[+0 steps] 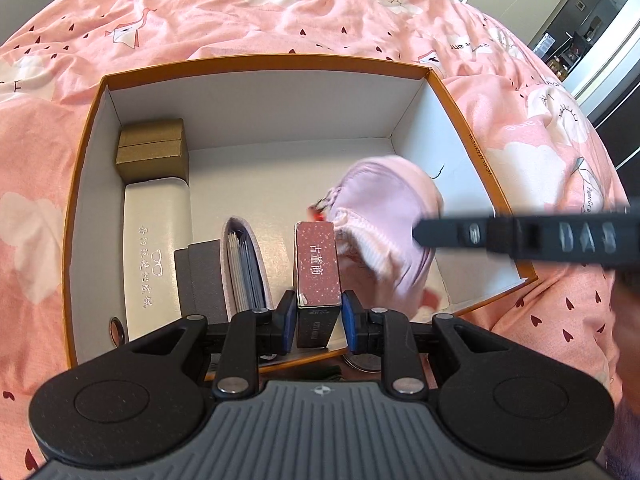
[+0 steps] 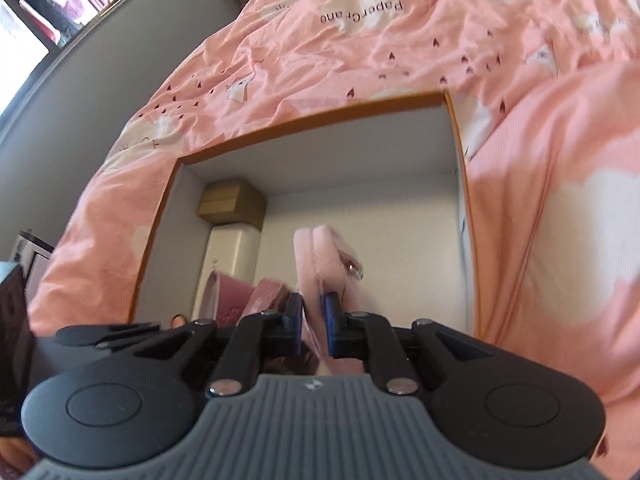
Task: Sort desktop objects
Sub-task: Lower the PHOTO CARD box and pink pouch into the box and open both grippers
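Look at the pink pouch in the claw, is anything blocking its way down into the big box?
Nothing visible blocks it. The right claw grips the pink pouch over bare floor on the right side of the box. The red carton in the left claw stands just beside it.

Orange-rimmed cardboard box (image 1: 478, 148), white inside, open-topped, set on a pink bedspread. Contents:
- gold gift box (image 1: 154, 152), far left corner;
- white glasses case (image 1: 154, 240), lengthwise just in front of it along the left wall;
- grey block (image 1: 200, 276), beside the case;
- lilac card wallet (image 1: 246, 264), on edge;
- dark red carton (image 1: 317, 268), upright, clamped at its near end;
- pink plush pouch (image 1: 384, 216), blurred, gripped at one edge, right of the carton.
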`<state>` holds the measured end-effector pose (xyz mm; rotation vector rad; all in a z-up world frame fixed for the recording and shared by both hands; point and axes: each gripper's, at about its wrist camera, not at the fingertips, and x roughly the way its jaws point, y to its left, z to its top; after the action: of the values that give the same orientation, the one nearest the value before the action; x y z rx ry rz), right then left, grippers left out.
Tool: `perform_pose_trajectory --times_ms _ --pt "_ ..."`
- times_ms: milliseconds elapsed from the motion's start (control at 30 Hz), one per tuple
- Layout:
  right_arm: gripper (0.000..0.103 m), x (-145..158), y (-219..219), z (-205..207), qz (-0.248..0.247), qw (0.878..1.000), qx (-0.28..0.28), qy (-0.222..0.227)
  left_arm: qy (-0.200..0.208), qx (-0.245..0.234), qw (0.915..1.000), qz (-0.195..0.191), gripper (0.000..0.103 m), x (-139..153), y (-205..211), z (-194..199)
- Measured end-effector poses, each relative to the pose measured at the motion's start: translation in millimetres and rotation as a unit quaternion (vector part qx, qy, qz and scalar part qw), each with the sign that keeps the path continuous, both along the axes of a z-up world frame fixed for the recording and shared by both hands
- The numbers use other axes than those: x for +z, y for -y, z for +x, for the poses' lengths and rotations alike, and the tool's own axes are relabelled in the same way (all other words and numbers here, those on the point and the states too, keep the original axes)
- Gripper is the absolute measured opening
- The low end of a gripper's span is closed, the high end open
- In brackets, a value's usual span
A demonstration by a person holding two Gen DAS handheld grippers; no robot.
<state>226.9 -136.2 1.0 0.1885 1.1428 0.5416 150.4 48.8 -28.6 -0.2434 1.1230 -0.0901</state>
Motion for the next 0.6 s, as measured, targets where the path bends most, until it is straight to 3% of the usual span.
perform_pose_trajectory --times_ms 167,600 --pt "0.011 -21 -3 -7 0.042 0.998 0.005 -0.051 0.003 -0.009 0.9999 0.009 0.028 0 2 0" --pt "0.015 -4 -16 -13 0.012 0.997 0.081 0.000 0.044 -0.017 0.9988 -0.012 0.028 24 -12 -17"
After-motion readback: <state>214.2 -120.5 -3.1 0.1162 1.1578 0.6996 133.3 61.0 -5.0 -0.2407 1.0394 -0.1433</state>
